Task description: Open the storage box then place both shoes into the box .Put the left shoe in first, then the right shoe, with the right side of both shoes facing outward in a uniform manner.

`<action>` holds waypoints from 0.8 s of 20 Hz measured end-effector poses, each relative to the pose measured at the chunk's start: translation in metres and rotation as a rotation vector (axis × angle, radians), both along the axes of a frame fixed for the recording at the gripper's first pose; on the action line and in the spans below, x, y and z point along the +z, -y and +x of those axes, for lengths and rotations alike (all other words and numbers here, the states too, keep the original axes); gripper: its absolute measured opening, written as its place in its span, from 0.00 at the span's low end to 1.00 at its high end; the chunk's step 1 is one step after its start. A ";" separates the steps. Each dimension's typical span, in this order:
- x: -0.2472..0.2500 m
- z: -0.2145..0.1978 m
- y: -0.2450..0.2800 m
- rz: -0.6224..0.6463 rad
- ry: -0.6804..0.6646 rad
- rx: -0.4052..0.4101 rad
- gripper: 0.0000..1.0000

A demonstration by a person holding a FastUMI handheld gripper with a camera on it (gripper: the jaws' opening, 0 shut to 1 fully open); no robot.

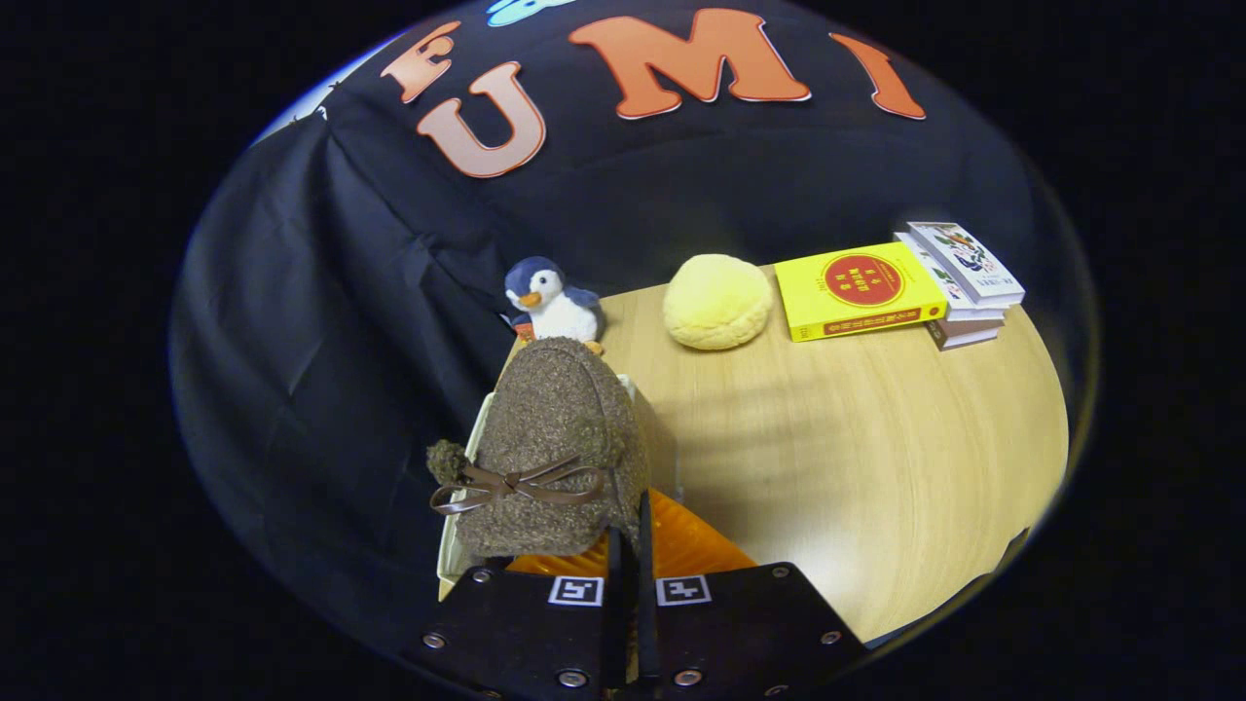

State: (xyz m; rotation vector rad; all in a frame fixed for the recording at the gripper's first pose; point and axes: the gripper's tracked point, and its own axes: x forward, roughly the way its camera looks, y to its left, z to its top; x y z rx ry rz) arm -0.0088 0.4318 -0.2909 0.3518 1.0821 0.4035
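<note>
Between the nearly closed jaws of the gripper (pixel 631 545) sits the heel rim of a fuzzy brown shoe (pixel 555 438), over a white box (pixel 458 506); bare table (pixel 857 467) rightward.

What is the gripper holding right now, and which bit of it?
The gripper is pinching the fuzzy brown shoe with a ribbon bow by its back rim, fingers nearly closed on it, above the white storage box.
</note>
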 end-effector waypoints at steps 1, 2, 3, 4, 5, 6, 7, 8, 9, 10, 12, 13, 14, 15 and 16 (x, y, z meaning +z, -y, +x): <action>0.000 0.002 -0.009 -0.001 0.002 0.008 0.06; -0.001 0.003 -0.017 -0.001 0.003 0.012 0.06; -0.003 0.004 -0.026 0.000 0.000 0.015 0.06; -0.007 0.004 -0.033 0.001 -0.007 0.017 0.06; -0.012 0.002 -0.041 0.004 -0.017 0.024 0.05; -0.016 0.001 -0.048 0.006 -0.025 0.028 0.05; -0.021 0.000 -0.052 0.003 -0.030 0.030 0.06; -0.026 -0.003 -0.055 -0.004 -0.037 0.029 0.06; -0.033 -0.004 -0.058 -0.011 -0.047 0.027 0.06; -0.039 -0.006 -0.062 -0.015 -0.058 0.025 0.06; -0.049 -0.010 -0.068 -0.029 -0.075 0.028 0.06; -0.054 -0.010 -0.070 -0.044 -0.077 0.035 0.06; -0.057 -0.012 -0.070 -0.057 -0.077 0.043 0.07; -0.058 -0.013 -0.072 -0.059 -0.078 0.050 0.09; -0.058 -0.015 -0.074 -0.050 -0.090 0.052 0.13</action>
